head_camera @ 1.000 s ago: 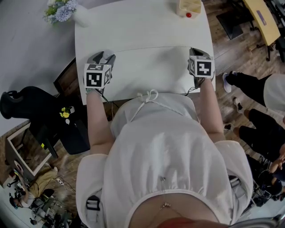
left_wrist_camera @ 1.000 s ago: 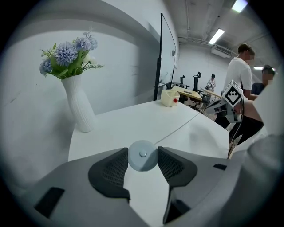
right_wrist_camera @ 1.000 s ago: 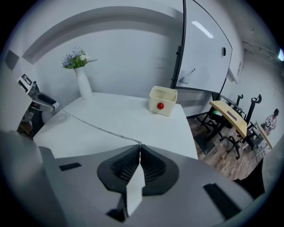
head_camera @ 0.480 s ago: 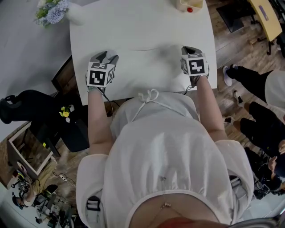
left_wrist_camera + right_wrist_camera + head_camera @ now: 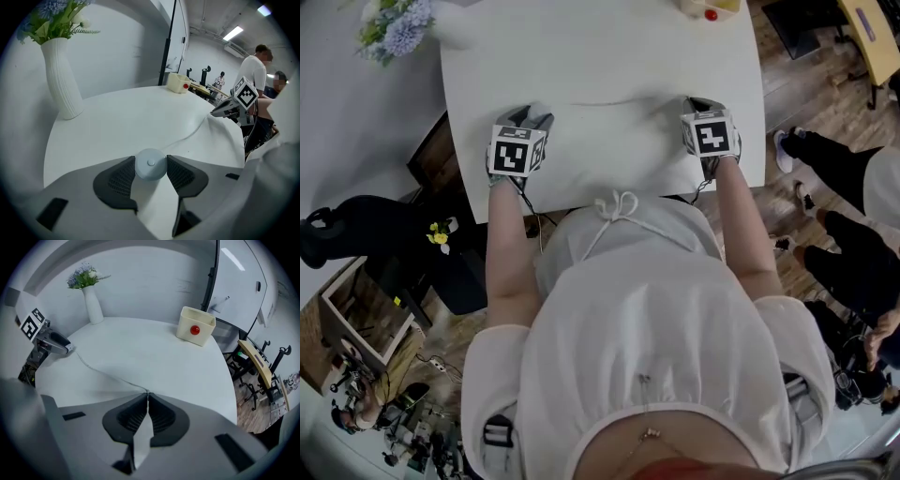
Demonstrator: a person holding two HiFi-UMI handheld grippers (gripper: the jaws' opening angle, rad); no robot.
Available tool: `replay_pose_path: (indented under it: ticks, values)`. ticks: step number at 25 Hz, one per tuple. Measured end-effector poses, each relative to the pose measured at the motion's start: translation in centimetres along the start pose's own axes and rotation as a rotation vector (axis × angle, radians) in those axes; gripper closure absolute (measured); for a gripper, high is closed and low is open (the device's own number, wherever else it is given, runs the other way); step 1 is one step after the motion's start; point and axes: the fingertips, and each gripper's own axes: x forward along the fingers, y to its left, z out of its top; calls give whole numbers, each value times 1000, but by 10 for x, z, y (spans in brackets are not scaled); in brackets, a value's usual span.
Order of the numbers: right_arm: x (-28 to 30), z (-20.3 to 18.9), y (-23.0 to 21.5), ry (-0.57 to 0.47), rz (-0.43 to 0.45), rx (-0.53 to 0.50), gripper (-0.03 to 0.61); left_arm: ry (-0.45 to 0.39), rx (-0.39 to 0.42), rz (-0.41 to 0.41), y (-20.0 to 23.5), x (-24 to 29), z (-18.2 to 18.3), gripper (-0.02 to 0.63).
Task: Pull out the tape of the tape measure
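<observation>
No legible text or numbers, only coded square markers (image 5: 512,156) on left gripper (image 5: 528,116), right gripper (image 5: 697,103)

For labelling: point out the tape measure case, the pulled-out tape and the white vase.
tape measure case (image 5: 150,164), left gripper view, front face.
pulled-out tape (image 5: 117,378), right gripper view, mid-span.
white vase (image 5: 61,79), left gripper view, ribbed body.

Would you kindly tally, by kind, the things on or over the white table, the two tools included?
Tools: 2 (left tool, right tool)
Tape measure: 1
Vase with flowers: 1
Cream box with a red button: 1
Total: 5
</observation>
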Motion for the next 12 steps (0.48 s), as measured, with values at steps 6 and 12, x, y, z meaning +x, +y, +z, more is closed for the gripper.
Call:
replay_pose_path:
  ticks: [6,12]
  values:
    - [11,-8,-9,24,-40,2,557,16,-4,-4,2,13,-8,387]
    - [12,-8,-4,12,-29,-2,552,18,19,30,3,15,-9,383]
